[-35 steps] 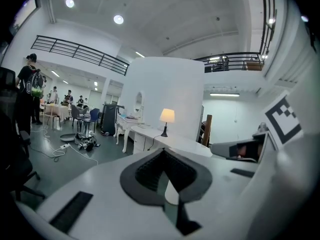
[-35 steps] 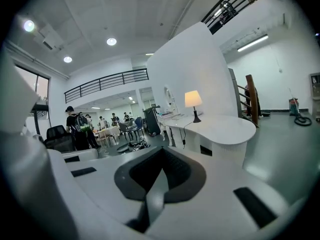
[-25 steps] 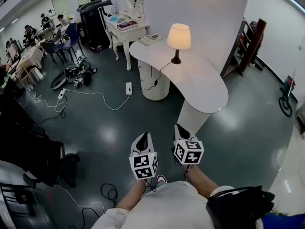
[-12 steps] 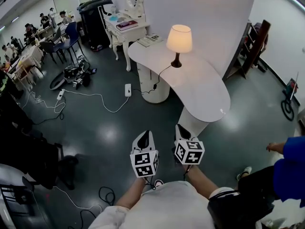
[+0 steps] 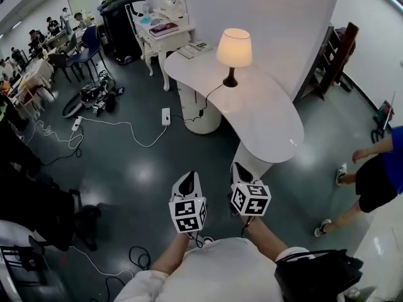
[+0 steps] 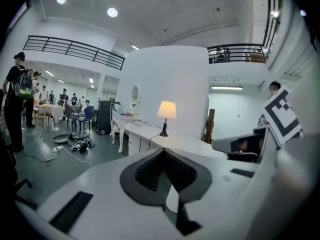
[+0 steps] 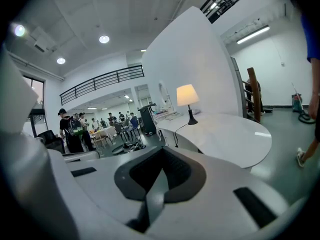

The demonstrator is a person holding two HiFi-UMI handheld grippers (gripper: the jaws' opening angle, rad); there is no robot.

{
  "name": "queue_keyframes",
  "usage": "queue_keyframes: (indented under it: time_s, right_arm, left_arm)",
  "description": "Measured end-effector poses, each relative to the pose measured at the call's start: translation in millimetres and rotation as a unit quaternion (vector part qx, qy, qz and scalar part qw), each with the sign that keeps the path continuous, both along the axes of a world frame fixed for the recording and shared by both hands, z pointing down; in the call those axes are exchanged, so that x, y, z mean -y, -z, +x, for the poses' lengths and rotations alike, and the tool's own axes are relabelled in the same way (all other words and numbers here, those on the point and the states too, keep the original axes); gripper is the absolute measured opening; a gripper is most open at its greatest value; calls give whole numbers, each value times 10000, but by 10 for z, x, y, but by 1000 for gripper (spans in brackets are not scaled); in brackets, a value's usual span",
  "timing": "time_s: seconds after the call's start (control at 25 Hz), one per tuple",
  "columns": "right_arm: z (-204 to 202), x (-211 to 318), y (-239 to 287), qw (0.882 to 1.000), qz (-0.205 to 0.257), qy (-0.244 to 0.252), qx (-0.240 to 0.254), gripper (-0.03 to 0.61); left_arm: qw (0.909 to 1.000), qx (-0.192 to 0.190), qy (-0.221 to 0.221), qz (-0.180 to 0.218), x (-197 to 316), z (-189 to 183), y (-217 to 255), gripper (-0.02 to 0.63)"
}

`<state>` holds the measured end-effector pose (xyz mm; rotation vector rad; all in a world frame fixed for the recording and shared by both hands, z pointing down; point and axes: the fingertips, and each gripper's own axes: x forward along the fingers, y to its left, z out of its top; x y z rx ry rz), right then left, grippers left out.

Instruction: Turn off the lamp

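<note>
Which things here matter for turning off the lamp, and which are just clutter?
Job: lit lamp, its cord, white table, left gripper and right gripper, both shut and empty.
Clutter: vanity desk, blue chair, floor cables, wooden shelf.

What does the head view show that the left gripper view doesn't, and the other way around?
Only the head view: the person's forearms and the marker cube on the left gripper. Only the left gripper view: ceiling lights, the balcony railing, and that gripper's shut jaws close up. Both: the lit lamp on the white table.
</note>
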<state>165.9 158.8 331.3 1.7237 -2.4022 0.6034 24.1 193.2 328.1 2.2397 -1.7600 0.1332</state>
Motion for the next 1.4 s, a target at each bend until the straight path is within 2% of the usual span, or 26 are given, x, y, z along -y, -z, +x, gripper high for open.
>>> queue_keyframes:
  time_s: [0.44, 0.64, 1.04, 1.4]
  right_arm:
    - [41, 360, -182, 9996, -153, -249, -42, -2]
    - [-30, 784, -214, 9990, -108, -415, -87, -2]
    - [-349, 1766, -70, 9974, -70, -712, -32, -2]
    - [-472, 2210, -118, 9945, -256, -1006, -115, -2]
  left_arm:
    - [9998, -80, -144, -109, 433, -81, -162, 8]
    - [9995, -70, -284, -82, 964, -218, -235, 8]
    - [9976, 38, -682, 73, 2094, -488, -23, 8]
    - [9961, -72, -876, -125, 2681, -665, -110, 8]
